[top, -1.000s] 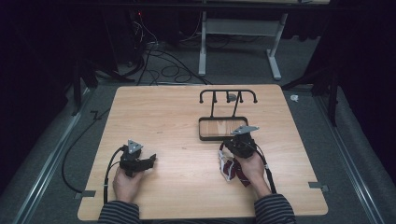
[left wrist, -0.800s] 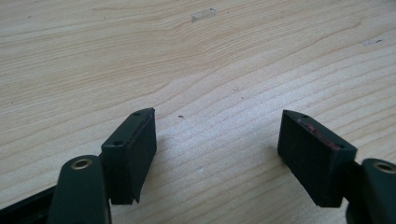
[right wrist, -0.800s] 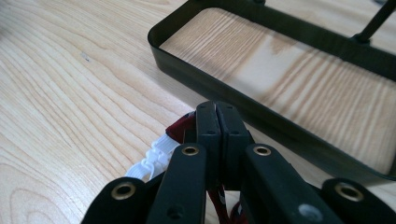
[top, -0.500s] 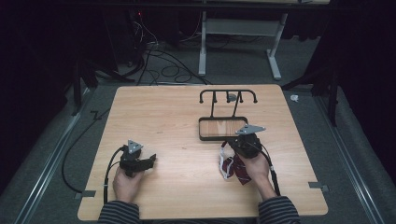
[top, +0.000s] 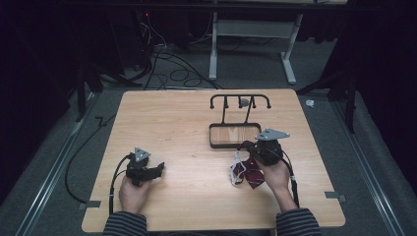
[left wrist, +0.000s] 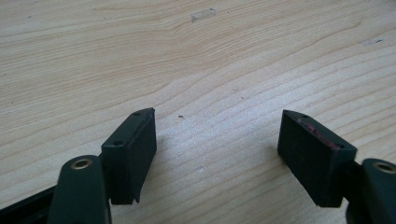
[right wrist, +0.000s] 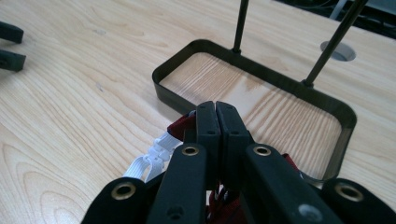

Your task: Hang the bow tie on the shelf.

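Observation:
A dark red cloth item [top: 247, 175] with white straps [top: 237, 162] hangs from my right gripper [top: 247, 149] just in front of the black rack's tray [top: 212, 136]. In the right gripper view the jaws [right wrist: 216, 106] are pressed together, with the red cloth [right wrist: 181, 127] and a white strap [right wrist: 148, 162] showing beneath them. The tray rim [right wrist: 261, 72] lies right ahead. My left gripper [top: 160, 170] rests on the table at the front left. It [left wrist: 217, 140] stands open over bare wood with nothing between its pads.
The rack has a bar of hooks [top: 240, 98] on two posts behind its tray. The wooden table [top: 167, 123] is ringed by dark floor with cables. A grommet hole [right wrist: 338, 51] sits behind the rack. The left gripper's jaws [right wrist: 9, 46] show far left in the right gripper view.
My right gripper has risen and drifted slightly right, lifting the red cloth by its strap. The left gripper has stayed put.

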`<state>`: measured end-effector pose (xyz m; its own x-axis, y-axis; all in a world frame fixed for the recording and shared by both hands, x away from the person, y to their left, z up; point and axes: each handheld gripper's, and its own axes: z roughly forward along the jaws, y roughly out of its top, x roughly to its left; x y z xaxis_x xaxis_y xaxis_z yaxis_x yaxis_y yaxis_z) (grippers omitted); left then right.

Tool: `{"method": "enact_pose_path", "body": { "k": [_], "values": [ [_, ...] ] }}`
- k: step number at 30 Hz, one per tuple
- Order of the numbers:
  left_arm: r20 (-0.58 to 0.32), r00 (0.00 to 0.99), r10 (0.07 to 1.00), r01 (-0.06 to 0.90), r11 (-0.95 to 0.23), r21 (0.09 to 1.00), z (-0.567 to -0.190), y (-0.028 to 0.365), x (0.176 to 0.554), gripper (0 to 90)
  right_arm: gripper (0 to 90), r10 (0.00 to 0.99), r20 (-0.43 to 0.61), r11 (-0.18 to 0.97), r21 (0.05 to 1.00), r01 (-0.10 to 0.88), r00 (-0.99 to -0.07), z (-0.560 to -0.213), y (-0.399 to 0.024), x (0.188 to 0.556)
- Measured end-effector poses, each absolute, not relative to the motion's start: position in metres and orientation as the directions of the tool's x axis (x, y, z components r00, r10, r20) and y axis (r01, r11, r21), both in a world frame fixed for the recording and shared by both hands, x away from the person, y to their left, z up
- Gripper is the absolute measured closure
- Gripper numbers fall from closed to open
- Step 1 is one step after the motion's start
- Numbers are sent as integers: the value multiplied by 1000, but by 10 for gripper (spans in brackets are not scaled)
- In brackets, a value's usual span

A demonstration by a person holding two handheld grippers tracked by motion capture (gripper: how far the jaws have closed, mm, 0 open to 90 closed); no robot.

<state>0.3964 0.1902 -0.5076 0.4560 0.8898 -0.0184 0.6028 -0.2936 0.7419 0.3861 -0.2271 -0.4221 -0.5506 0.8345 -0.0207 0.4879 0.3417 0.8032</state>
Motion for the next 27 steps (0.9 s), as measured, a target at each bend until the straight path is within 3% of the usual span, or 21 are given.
{"method": "enact_pose_path", "body": {
  "k": [27],
  "values": [
    [-19, 456, 890, 603, -293, 742, -508, 190, 396, 287, 900, 839, -56, 320, 856, 407, -542, -389, -235, 373]
  ]
}}
